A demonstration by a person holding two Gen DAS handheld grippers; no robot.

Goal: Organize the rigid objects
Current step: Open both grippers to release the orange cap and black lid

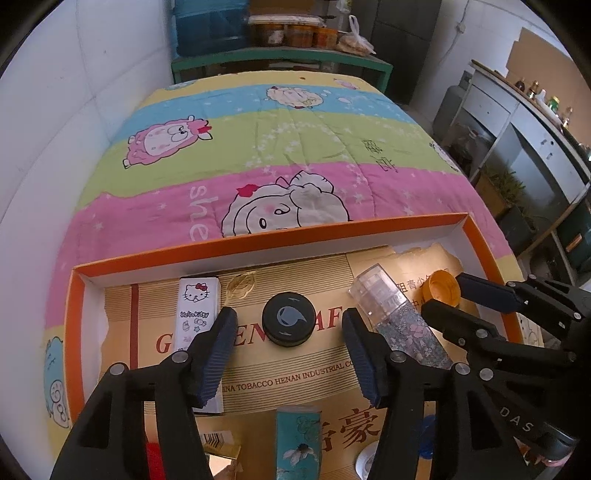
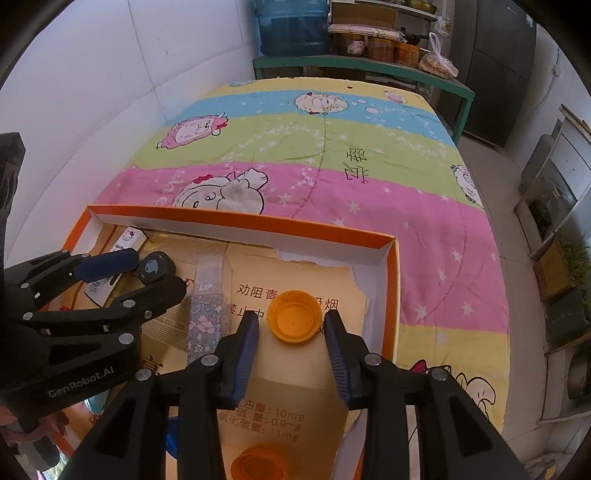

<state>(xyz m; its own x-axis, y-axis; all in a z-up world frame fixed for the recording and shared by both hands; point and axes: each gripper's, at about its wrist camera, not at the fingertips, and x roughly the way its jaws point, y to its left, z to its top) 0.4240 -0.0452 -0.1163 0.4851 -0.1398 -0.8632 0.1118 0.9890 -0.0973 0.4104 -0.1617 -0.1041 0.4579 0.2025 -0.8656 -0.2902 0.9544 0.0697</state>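
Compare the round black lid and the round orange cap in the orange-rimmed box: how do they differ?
The round black lid is dark with a grey-blue swirl mark; the round orange cap is plain orange. The lid lies closed face up, while the cap lies hollow side up. The lid sits between the open left gripper; the cap between the right gripper. Both are round, resting on gold card.

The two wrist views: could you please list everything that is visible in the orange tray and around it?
Tray: one, orange, white inside, on the quilt.
Black cap: one, tray centre-left.
Orange cap: one, upturned, tray right.
Hello Kitty box: one, white, tray left.
Floral tube: one, clear-topped, between the caps.
Teal box: one, tray near edge.
Quilt: one, striped pastel, under the tray.
Water jug: one, blue, far shelf.
Left gripper: black, open around the black cap.
Right gripper: black, open around the orange cap.
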